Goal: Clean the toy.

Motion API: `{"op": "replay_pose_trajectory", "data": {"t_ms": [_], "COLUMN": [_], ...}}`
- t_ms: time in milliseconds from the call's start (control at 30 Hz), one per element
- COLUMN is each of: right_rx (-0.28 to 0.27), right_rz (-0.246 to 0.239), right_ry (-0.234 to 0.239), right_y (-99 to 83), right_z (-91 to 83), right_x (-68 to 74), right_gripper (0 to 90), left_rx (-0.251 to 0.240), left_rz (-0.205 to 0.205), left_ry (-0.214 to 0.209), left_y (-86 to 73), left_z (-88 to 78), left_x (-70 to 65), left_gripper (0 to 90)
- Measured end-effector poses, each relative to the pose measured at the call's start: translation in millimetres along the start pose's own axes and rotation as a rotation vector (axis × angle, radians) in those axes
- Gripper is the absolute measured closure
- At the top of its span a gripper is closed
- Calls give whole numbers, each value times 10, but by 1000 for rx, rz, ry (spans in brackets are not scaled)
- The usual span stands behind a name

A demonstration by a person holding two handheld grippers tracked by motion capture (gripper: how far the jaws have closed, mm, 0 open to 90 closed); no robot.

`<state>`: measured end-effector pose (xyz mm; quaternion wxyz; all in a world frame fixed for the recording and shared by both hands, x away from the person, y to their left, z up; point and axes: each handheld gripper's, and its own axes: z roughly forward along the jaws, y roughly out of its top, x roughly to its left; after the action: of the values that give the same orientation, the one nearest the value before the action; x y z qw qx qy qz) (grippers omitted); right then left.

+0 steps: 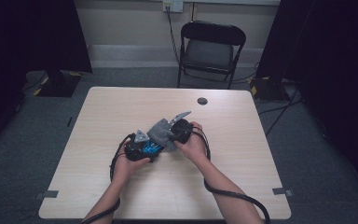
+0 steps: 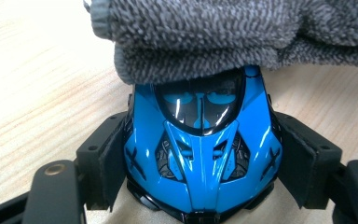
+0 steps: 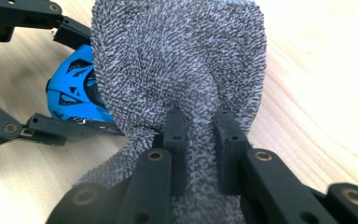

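With the left claw (image 2: 200, 163) clamped on the glossy blue toy car (image 2: 200, 154), we press the right claw's (image 3: 200, 135) pinched grey terry cloth (image 3: 182, 60) onto its far end at mid-desk (image 1: 121, 107).

The toy car (image 2: 200, 154) is shiny blue plastic, smooth as glass, with bright spots of light on it. Its windows are dark and glossy too. Lying over the front of the car is a grey cloth (image 3: 182, 65). The cloth is soft and fuzzy, full of tiny loops like a towel, and not shiny at all. On each side of the car the left gripper (image 2: 200, 163) has black jaws of dull, hard plastic, with small brass-coloured rivets. The right gripper (image 3: 200, 135) looks the same dull black. Under the car the table (image 1: 121, 102) is pale wood with fine lines, smooth and only a little shiny.
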<state>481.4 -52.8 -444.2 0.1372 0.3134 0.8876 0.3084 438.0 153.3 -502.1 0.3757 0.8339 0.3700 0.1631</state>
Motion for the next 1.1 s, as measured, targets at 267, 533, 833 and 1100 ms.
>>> {"op": "replay_pose_trajectory", "data": {"t_ms": [267, 533, 833, 1100], "right_rx": [-8, -12, -3, 1], "right_rz": [17, 50, 66, 87], "right_ry": [-26, -34, -50, -48], "right_y": [13, 36, 44, 26], "right_z": [-8, 2, 20, 28], "right_x": [-69, -170, -262, -346], "right_gripper": [780, 781, 782, 781], "left_rx": [1, 0, 0, 1], "left_rz": [1, -1, 0, 1], "left_ry": [-1, -1, 0, -1], "left_y": [0, 0, 0, 0], "left_z": [0, 0, 0, 0], "left_x": [1, 0, 0, 1], "left_gripper": [256, 256, 256, 256]}}
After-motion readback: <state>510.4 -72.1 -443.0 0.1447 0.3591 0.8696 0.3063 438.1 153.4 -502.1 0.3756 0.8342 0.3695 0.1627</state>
